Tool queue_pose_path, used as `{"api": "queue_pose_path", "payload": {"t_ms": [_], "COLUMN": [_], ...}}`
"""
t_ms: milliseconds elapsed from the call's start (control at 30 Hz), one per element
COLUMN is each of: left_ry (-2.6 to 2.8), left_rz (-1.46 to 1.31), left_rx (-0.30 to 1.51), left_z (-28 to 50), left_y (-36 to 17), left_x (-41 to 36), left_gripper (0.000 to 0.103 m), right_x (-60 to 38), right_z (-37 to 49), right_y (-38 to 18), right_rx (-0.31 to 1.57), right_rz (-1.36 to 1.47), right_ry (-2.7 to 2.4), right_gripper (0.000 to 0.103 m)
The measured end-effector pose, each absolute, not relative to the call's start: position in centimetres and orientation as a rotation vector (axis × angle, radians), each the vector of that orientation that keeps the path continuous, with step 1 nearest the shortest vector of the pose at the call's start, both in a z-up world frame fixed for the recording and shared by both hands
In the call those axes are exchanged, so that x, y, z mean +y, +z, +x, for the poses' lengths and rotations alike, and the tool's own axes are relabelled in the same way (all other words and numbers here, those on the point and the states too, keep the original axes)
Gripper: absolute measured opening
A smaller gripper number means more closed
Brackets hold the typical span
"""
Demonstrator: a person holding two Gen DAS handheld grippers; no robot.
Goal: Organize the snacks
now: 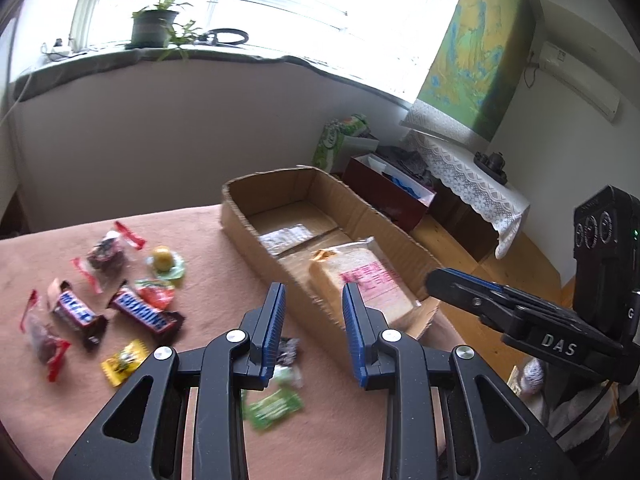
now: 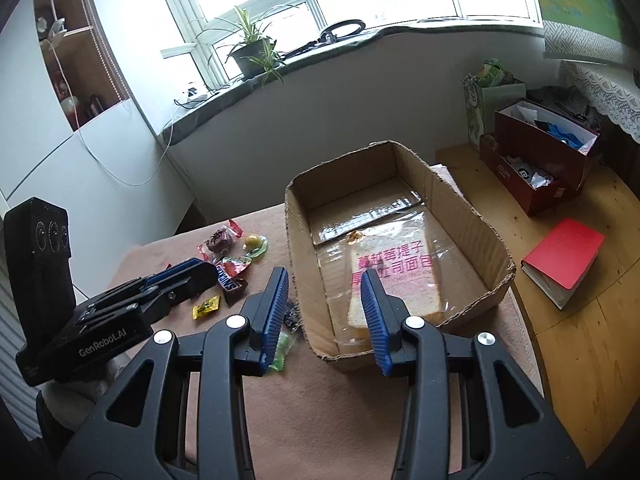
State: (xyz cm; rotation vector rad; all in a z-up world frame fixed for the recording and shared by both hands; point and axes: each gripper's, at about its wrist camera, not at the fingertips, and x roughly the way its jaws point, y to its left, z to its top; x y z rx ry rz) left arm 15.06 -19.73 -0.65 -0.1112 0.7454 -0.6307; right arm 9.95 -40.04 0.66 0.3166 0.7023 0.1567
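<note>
A cardboard box [image 1: 240, 216] [image 2: 296, 240] stands on the pink-clothed table, with a bagged slice of bread [image 1: 360, 276] [image 2: 392, 264] lying flat inside. To its left lie loose snacks: two Snickers bars [image 1: 146, 312], red-wrapped sweets [image 1: 106, 254], a jelly cup [image 1: 164, 260], a yellow candy [image 1: 124, 362] and a green packet [image 1: 274, 404]. My left gripper [image 1: 314, 288] hovers over the box's near left corner, jaws apart and empty. My right gripper [image 2: 325, 272] hangs above the box's near end, also open and empty. Each gripper shows in the other's view [image 1: 436, 276] [image 2: 200, 268].
On the wooden floor to the right lie a red book [image 2: 560, 260], a dark red box of clutter [image 2: 536, 152] and a green bag [image 2: 486, 92]. A potted plant [image 2: 252, 52] sits on the windowsill behind. The table's right edge runs just past the box.
</note>
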Motion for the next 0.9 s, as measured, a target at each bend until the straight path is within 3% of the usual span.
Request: {"api": "queue_pose_path", "payload": {"t_ms": [400,633,900], "left_ry": [-0.454,-0.419,-0.411], "left_rz": [-0.199,-0.167,-0.102], "left_rx": [0.806,0.875,0.908], "left_z": [15.9,15.7,16.1], "left_y": [-3.4,-5.7,-7.0], "left_x": [-9.9,-7.9,-7.3], "left_gripper": [0.030,0.032,0.032], "right_x": [-33.6,-31.8,-31.0], "right_z": [8.3,8.5,9.3], "right_y": [-3.8,-7.1,-8.8], "right_rx": [0.809,0.893,0.934], "right_rz": [0.275,0.258,0.292], "right_ry": [0.276,0.289,0.313], "right_gripper": [0.040,0.048,0.048]}}
